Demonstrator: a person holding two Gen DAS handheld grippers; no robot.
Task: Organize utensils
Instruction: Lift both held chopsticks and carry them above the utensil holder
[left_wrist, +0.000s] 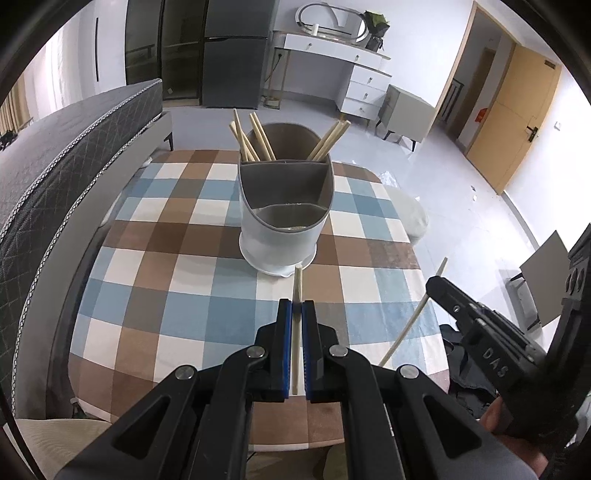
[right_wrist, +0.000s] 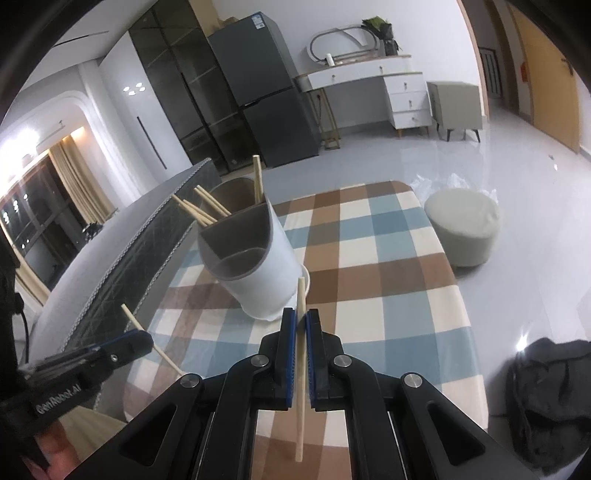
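The left gripper is pinching one wooden chopstick between closed blue pads, and the right gripper is clamping a second chopstick likewise. Both are hovering near the divided utensil holder on the checked table, probably ready to drop them among the chopsticks standing in its rear compartments.

Chopsticks in holder on table

Both wrist views look forward and down, close over the checkered table, sharing the utensil holder.
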